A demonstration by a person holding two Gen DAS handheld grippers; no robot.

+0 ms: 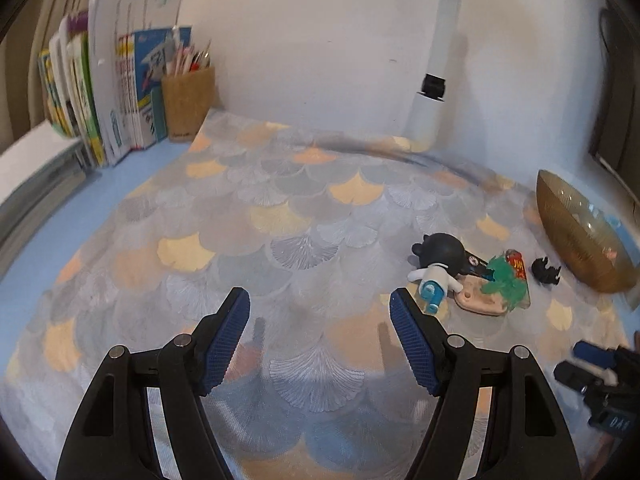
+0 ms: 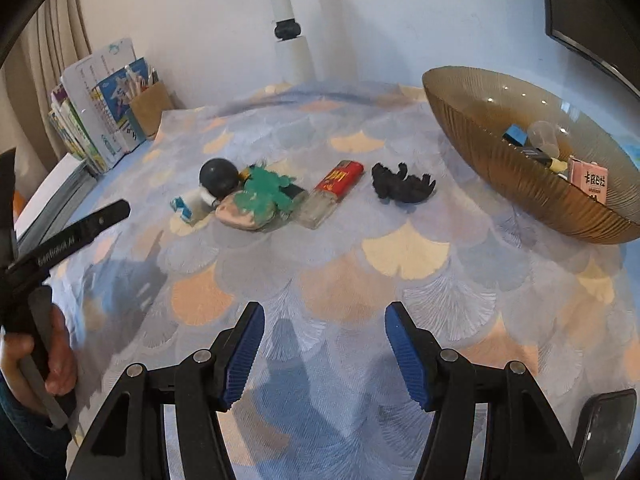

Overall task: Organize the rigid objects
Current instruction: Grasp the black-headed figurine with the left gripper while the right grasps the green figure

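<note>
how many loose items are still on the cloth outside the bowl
4 visible: round-headed figure at left, green toy on a pinkish base beside it, red lighter in the middle, black animal figure nearest the bowl. Others may hide underneath.

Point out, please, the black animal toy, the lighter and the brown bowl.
black animal toy [image 2: 402, 184], right wrist view, middle of its body
lighter [image 2: 340, 181], right wrist view, red label
brown bowl [image 2: 516, 182], right wrist view, ribbed outer wall

Illumination is soft, moderately bright indoor light. Both fisheye views curve strongly and vignette to black at the corners. Finger shadows fall forward on the bench cloth [image 2: 404, 256], indicating light from behind and above. Small highlights glint inside the amber bowl [image 2: 520, 196]. The left-wrist view shows slight motion blur toward its edges.
</note>
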